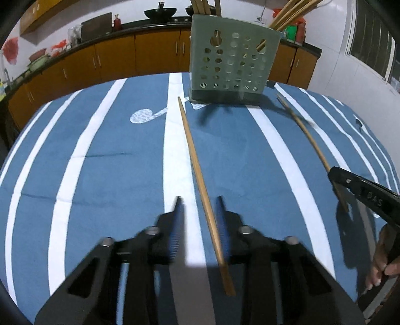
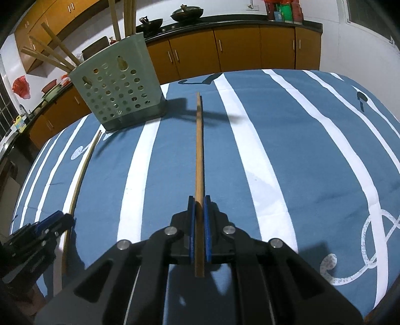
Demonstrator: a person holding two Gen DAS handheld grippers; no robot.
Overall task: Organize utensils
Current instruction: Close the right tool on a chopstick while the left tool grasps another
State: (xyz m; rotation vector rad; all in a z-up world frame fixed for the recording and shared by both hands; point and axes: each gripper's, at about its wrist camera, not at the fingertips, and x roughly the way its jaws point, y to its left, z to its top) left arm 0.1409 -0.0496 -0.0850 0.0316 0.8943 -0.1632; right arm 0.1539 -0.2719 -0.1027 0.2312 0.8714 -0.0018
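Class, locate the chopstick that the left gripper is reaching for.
The loose chopstick lies on the striped tablecloth between the open jaws of the left gripper, its far tip near the perforated holder.

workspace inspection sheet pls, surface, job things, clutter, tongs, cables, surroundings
surface: blue white-striped tablecloth.
job's things: perforated green holder upright with chopsticks inside; one chopstick flat on the cloth; another chopstick held.
clutter: nothing seen.
grippers: left tongs open astride the flat chopstick; right tongs shut on theirs.
cables: nothing seen.
surroundings: orange cabinets, woks on counter.
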